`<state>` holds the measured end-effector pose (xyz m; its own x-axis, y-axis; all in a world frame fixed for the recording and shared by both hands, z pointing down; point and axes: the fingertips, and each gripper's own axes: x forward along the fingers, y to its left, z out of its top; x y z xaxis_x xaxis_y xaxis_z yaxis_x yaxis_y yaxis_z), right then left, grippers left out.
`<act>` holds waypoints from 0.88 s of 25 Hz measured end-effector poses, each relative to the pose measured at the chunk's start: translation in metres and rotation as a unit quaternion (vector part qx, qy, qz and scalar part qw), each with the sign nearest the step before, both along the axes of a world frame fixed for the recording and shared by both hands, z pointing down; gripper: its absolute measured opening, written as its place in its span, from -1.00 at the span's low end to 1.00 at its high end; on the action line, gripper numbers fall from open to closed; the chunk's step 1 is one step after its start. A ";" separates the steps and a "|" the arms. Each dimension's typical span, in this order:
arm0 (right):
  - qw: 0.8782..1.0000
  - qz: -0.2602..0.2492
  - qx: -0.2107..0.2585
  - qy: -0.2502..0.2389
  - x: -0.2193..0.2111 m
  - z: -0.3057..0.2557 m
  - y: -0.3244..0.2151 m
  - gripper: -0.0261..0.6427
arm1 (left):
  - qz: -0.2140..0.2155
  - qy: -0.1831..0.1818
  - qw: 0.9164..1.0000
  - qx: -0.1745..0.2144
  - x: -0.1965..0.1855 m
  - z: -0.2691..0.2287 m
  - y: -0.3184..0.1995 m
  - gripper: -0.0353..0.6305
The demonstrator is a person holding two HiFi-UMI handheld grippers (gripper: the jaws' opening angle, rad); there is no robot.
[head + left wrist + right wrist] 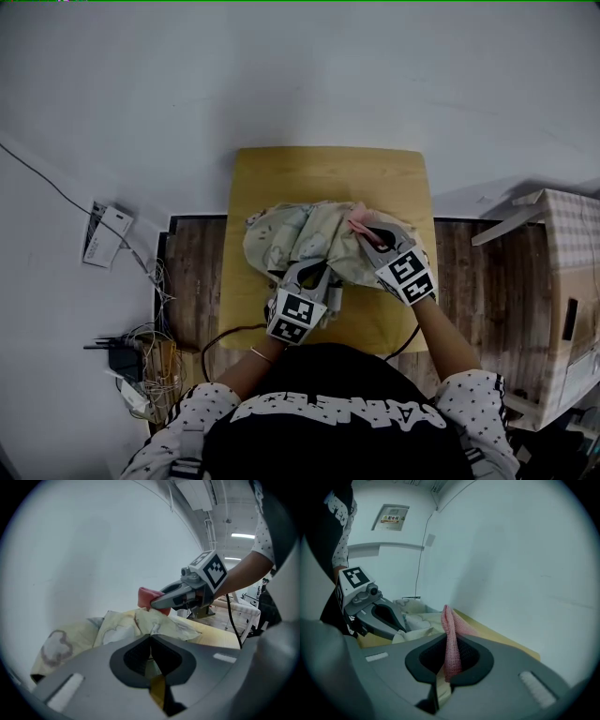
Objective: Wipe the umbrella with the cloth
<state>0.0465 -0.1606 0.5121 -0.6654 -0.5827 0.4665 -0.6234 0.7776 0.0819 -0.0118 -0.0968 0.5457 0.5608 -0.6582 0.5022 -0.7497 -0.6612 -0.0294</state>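
Note:
A crumpled pale umbrella (298, 236) with a faint print lies on the small wooden table (328, 169). My left gripper (314, 270) is at its near edge, its jaws shut with a fold of the umbrella fabric (117, 625) pinched at the tips (150, 638). My right gripper (366, 234) is over the umbrella's right side, shut on a pink cloth (449, 620) that stands up between the pads. In the left gripper view the pink cloth (146, 596) rests against the fabric under the right gripper (157, 603). The right gripper view shows the left gripper (401, 627) close by.
A cardboard box (562, 300) stands on the floor at the right. Cables and a power adapter (131, 361) lie on the floor at the left, with a small white box (105, 234) by the wall. The table's far edge meets the white wall.

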 end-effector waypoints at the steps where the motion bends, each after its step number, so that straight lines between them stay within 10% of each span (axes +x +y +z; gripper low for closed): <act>1: 1.000 -0.006 -0.001 0.007 -0.003 0.004 0.001 -0.82 | 0.002 0.001 1.000 -0.001 -0.001 0.001 0.000 -0.88; 22: 0.991 -0.123 -0.048 0.028 -0.052 0.029 0.067 -0.82 | 0.001 0.005 1.000 -0.011 -0.020 0.006 0.002 -0.88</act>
<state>-0.0054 -0.0936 0.5414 -0.7529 -0.3575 0.5526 -0.4108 0.9112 0.0298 -0.0313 -0.0946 0.5520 0.5668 -0.6467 0.5105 -0.7490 -0.6625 -0.0076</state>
